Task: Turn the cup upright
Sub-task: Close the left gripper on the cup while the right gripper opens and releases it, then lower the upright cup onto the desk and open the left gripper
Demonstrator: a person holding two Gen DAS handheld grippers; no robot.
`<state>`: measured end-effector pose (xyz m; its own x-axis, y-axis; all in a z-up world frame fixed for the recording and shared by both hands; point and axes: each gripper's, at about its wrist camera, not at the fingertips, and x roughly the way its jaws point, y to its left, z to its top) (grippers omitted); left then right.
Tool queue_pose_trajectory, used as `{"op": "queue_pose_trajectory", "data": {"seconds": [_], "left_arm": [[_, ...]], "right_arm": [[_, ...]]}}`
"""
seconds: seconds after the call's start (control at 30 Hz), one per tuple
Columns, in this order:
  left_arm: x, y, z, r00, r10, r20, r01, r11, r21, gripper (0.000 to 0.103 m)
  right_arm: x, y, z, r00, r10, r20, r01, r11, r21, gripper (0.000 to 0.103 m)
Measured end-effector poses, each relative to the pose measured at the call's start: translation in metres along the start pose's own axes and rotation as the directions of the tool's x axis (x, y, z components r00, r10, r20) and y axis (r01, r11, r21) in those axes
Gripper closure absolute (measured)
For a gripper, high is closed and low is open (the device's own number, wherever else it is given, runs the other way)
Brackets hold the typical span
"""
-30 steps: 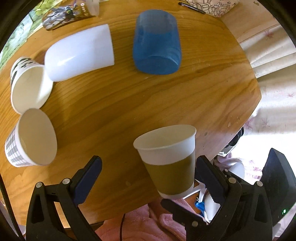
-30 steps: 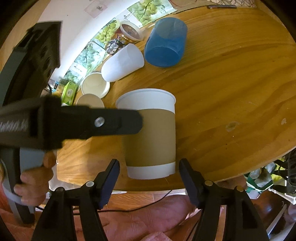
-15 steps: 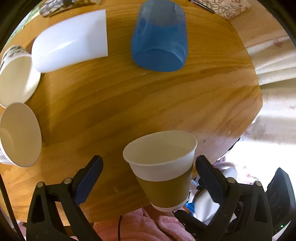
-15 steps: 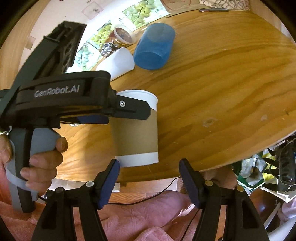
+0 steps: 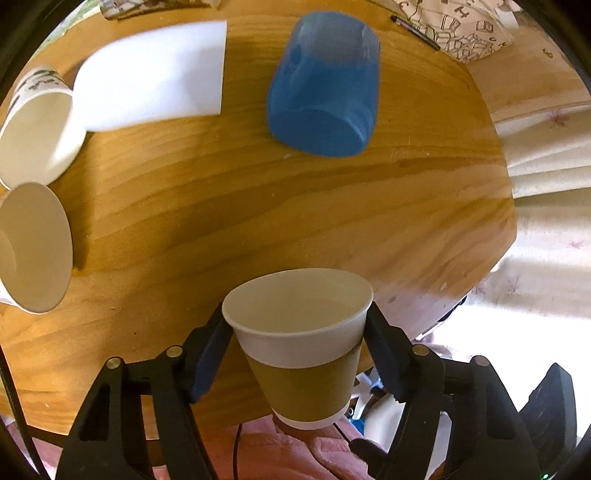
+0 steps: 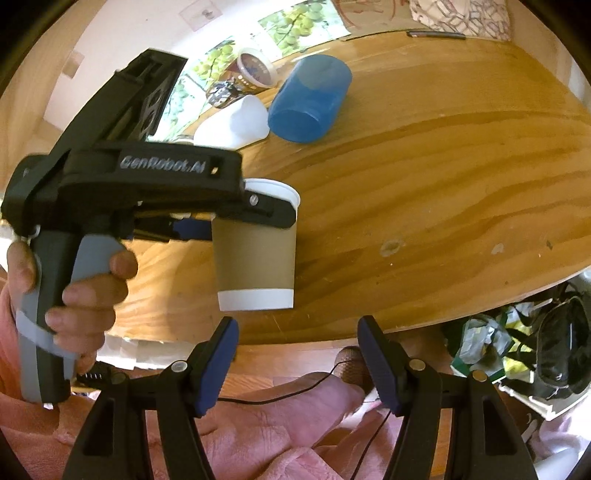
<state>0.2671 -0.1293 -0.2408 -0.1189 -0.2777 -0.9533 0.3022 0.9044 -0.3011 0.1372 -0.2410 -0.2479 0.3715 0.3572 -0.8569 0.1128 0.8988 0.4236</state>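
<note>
A white paper cup with a brown sleeve (image 5: pixel 303 347) stands upright, mouth up, near the table's front edge. My left gripper (image 5: pixel 297 343) is shut on it, one finger on each side just under the rim. In the right wrist view the same cup (image 6: pixel 255 258) is held by the left gripper (image 6: pixel 258 210), its base at or just above the tabletop. My right gripper (image 6: pixel 297 354) is open and empty, below and in front of the cup, off the table edge.
On the round wooden table (image 5: pixel 332 206) lie a blue plastic cup (image 5: pixel 327 99) and a white plastic cup (image 5: pixel 155 92) on their sides. Two paper cups (image 5: pixel 33 125) (image 5: pixel 29 247) lie at the left edge. A pen (image 5: pixel 417 31) lies far back.
My left gripper moved in around the brown-sleeved cup and closed on it. My right gripper drew back from the cup toward the table edge, staying open.
</note>
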Motion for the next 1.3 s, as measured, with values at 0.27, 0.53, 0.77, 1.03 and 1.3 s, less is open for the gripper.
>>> {"op": "queue_pose_trajectory", "data": {"seconds": [0.27,0.53,0.77,1.03,1.3], "left_arm": [[-0.018,-0.015,-0.003,0.989,0.046,0.14,-0.052,0.998,0.042,0.031],[-0.029,-0.037,-0.021,0.927,0.093,0.363,-0.142,0.983,0.113,0.031],[-0.028,-0.042,-0.038,0.823,0.106,0.558,-0.234,0.958,0.163,0.031],[-0.014,-0.051,-0.051,0.748,0.146,0.647,-0.297,0.946,0.131,0.031],[-0.012,-0.05,-0.075,0.733,0.145,0.665,-0.288,0.951,0.111,0.03]], "right_arm": [[-0.009,0.0,-0.009,1.0,-0.021,-0.014,0.02,0.998,-0.066,0.035],[-0.021,-0.008,-0.02,0.999,-0.033,-0.02,0.031,0.995,-0.095,0.033],[-0.028,-0.016,-0.031,0.998,-0.051,-0.038,0.046,0.993,-0.111,0.032],[-0.037,-0.027,-0.045,0.996,-0.073,-0.046,0.066,0.989,-0.134,0.032],[-0.046,-0.029,-0.059,0.997,-0.074,-0.015,0.07,0.981,-0.183,0.028]]}}
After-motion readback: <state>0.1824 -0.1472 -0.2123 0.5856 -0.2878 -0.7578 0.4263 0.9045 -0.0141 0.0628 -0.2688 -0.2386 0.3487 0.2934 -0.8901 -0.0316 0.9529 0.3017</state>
